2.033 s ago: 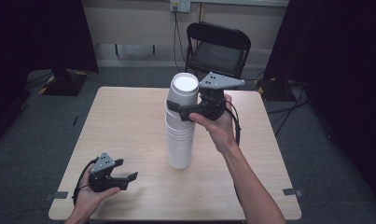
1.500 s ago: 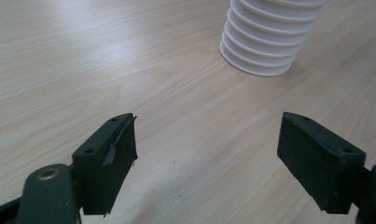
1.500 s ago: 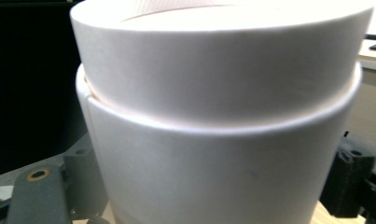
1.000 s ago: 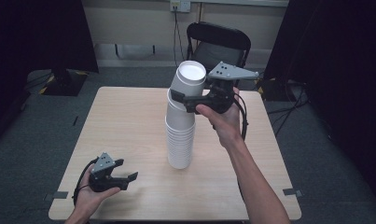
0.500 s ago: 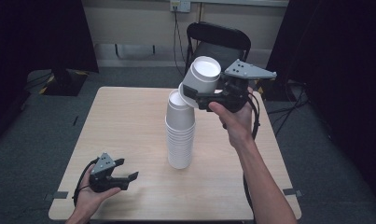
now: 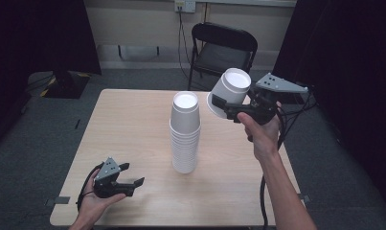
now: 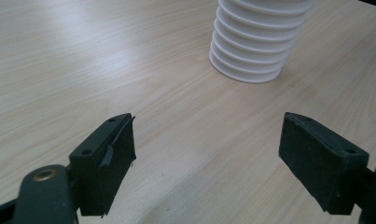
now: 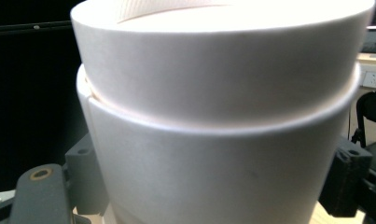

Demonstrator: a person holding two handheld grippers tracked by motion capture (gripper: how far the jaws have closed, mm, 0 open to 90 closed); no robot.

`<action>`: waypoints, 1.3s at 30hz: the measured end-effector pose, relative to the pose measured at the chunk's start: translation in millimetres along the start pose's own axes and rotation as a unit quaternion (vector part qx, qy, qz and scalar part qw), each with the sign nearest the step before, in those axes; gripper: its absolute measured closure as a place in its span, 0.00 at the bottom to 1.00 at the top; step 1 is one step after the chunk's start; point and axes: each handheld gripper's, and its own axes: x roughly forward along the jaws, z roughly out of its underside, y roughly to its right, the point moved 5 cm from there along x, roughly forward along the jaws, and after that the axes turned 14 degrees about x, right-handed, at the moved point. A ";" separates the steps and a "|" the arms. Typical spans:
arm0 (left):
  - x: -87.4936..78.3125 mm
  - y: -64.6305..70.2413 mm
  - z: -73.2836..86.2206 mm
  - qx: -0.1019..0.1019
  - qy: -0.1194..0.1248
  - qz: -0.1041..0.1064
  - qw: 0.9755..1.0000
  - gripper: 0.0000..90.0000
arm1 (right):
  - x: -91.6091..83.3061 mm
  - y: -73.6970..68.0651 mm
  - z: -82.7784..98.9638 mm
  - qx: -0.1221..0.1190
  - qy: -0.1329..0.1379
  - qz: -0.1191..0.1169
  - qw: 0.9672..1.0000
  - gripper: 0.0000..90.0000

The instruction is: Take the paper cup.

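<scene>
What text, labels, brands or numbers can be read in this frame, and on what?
None can be read. The held cup, gripped by the right gripper, and the cup stack are plain white. The table, the chair and the left gripper carry no lettering.

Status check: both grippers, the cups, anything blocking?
Right gripper shut on a lifted cup, tilted, clear of the stack. Left gripper open, low at the table's near edge. Nothing blocking.

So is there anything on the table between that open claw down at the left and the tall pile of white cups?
No. Between the left gripper and the stack of cups lies bare tabletop, clearest in the left gripper view.
</scene>
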 end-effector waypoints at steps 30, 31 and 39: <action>2.7 19.4 -19.1 0.019 0.035 0.007 0.999 0.22 | -15.3 34.6 101.2 0.071 -0.079 0.027 0.994 0.18; 3.3 20.6 -20.8 0.021 0.037 0.009 0.999 0.22 | -14.9 34.6 105.3 0.074 -0.084 0.027 0.993 0.18; 8.8 33.2 -41.1 0.044 0.052 0.025 0.997 0.21 | -15.9 31.4 121.1 0.076 -0.103 0.024 0.991 0.18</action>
